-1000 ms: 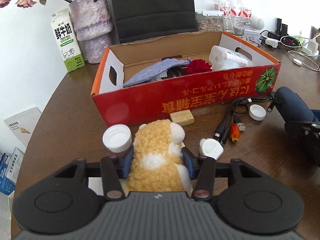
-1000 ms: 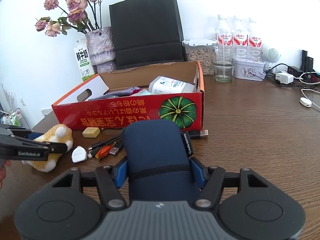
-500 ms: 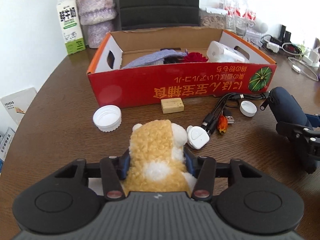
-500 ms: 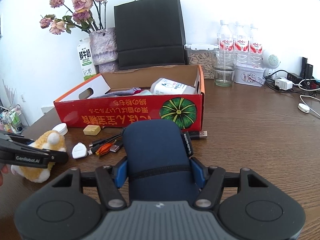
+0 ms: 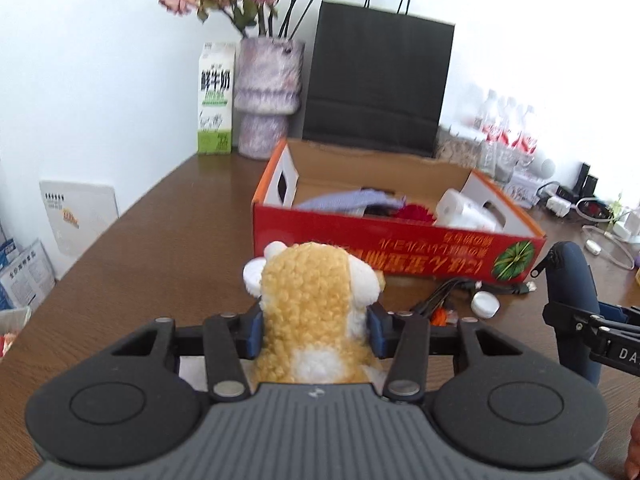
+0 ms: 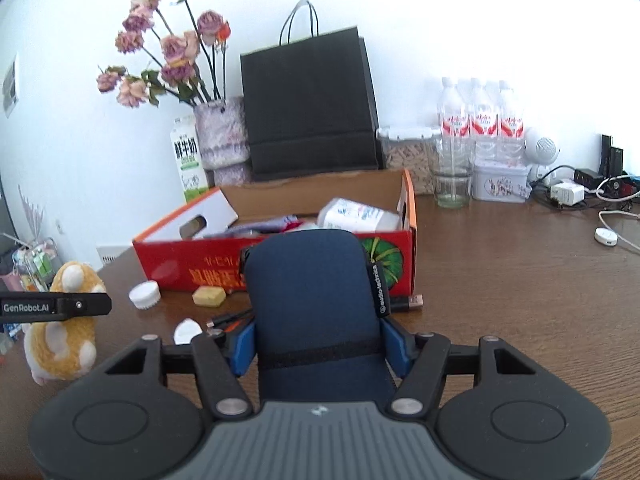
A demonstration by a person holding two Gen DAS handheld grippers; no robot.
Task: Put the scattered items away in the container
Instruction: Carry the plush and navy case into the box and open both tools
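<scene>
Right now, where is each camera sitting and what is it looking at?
Left wrist: sits on the left claw, facing the red cardboard box; its claw grips a fuzzy yellow-and-white plush toy.
Right wrist: sits on the right claw, facing the same box; its claw grips a dark blue fabric pouch.
Shared: box, toy, pouch, black paper bag.

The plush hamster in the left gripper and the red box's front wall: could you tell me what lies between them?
In the right wrist view, a white bottle cap lies on the table between the plush hamster and the red box.
</scene>
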